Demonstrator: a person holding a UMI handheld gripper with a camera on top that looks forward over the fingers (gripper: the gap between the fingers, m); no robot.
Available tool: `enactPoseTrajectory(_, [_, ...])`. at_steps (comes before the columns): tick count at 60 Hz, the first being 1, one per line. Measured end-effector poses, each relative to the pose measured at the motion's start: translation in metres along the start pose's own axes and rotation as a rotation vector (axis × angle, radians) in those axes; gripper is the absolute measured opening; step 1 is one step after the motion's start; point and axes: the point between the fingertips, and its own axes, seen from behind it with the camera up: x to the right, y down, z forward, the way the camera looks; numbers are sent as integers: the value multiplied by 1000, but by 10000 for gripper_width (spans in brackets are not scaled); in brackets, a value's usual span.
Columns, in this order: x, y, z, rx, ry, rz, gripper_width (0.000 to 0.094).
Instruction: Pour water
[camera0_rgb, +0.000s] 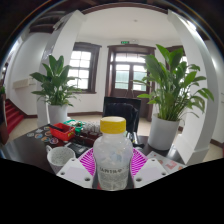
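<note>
A clear plastic water bottle (112, 160) with a yellow cap (113, 126) and a white label stands upright between my fingers. My gripper (112, 166) is shut on it: the magenta pads (87, 160) press its body on the left and right. A white cup (60, 156) stands on the dark table just left of the left finger, apart from it. The bottle's base is hidden below the fingers.
The dark table (25, 150) carries red packets (62, 131) at the left beyond the cup. A dark chair (122, 108) stands behind the table. Large potted plants stand at the left (53, 85) and right (170, 90), with a door (128, 72) beyond.
</note>
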Motion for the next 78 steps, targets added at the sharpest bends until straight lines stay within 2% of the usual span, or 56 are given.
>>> enactPoseTrajectory(8, [-4,14,10,7,-7,15,402])
enactPoseTrajectory(12, [-7,33,14,-21,-8,4,401])
enactPoseTrajectory(13, [-8,41,15,-35,-7,3,453])
enactPoseTrajectory(14, [-7,37,17,1,-3,6,408])
enactPoseTrajectory(15, [-6,37,13,13,3,9,413])
enactPoseTrajectory(21, [-3,39,11,8,22,44,404])
enactPoseTrajectory(22, [-2,46,34,13,23,45,404])
enactPoseTrajectory(23, [-2,40,17,10,23,48,404])
enactPoseTrajectory(31, [-2,38,8,-1,35,57,538])
enactPoseTrajectory(36, [-1,43,9,-23,41,83,587])
enactPoseTrajectory(41, [3,46,-7,-50,68,132,726])
enactPoseTrajectory(45, [10,48,-30,-52,115,172,789])
enactPoseTrajectory(63, [-19,60,-154,-126,218,232,785])
enactPoseTrajectory(78, [-53,38,-213,-109,226,177,787])
